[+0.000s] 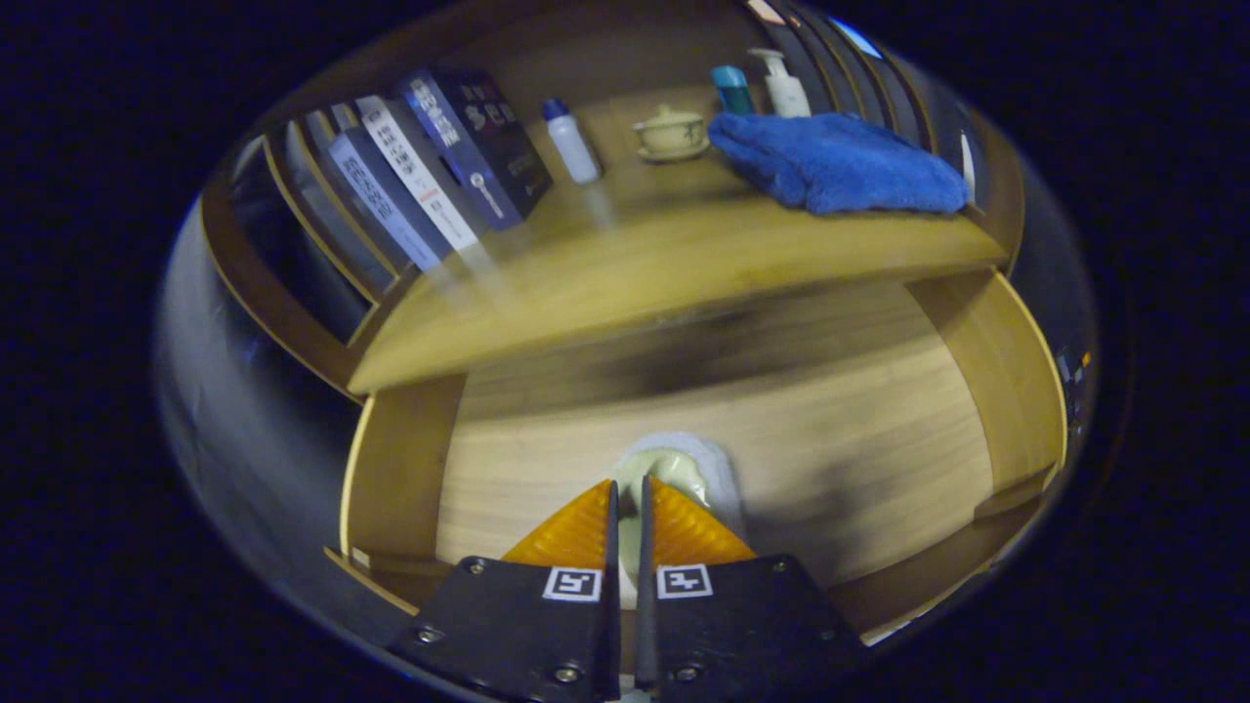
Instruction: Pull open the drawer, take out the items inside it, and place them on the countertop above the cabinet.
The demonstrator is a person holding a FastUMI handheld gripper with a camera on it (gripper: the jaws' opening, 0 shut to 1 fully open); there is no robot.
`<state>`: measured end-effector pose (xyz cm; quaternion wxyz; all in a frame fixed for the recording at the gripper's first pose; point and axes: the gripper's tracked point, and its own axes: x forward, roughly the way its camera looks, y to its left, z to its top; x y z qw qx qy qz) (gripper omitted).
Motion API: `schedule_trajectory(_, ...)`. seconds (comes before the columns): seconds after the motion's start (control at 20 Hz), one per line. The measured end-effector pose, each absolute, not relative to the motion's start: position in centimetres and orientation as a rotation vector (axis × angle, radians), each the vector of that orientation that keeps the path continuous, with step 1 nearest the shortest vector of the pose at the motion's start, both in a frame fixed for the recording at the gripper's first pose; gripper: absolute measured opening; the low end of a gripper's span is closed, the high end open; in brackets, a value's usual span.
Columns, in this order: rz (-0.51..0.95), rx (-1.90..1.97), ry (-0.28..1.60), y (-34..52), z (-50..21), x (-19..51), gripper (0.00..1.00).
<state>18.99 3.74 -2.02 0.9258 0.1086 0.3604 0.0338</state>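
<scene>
In the open drawer (879,430), the gripper (627,488) is clamped on a thin pale-green pouch (674,467), seemingly light, soft and slippery, so its near edge suits pinching.

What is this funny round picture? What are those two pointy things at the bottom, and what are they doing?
The pointy things are tongs that a person holds in a hand. A small camera rides on them and looks forward, and its lens bends the picture round. The tongs reach into an open wooden drawer and are nearly closed, pinching a pale, flat item that is too blurred to name. Above the drawer is the countertop. On it lie a blue towel, a lidded cup on a saucer, a white bottle with a blue cap, a pump bottle and a row of leaning books.
</scene>
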Motion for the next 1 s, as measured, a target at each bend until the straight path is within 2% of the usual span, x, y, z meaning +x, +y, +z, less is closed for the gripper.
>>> schedule_trajectory(0.2,0.064,0.205,0.589,2.8,3.2,19.7,0.07)
schedule_trajectory(0.35,0.029,0.097,0.743,1.7,-0.2,18.0,0.06)
schedule_trajectory(0.4,0.017,0.091,0.756,1.4,-1.5,18.2,0.1)
schedule_trajectory(0.6,-0.001,0.055,0.812,0.4,-4.2,17.9,0.57)
schedule_trajectory(0.65,-0.003,0.025,0.832,0.0,-4.8,17.7,0.59)
schedule_trajectory(0.75,-0.001,-0.017,0.879,-0.5,-6.5,17.4,0.59)
schedule_trajectory(0.9,0.045,0.053,0.852,0.6,-5.7,17.3,0.12)
schedule_trajectory(1.0,0.073,0.015,0.793,0.9,-4.3,17.7,0.12)
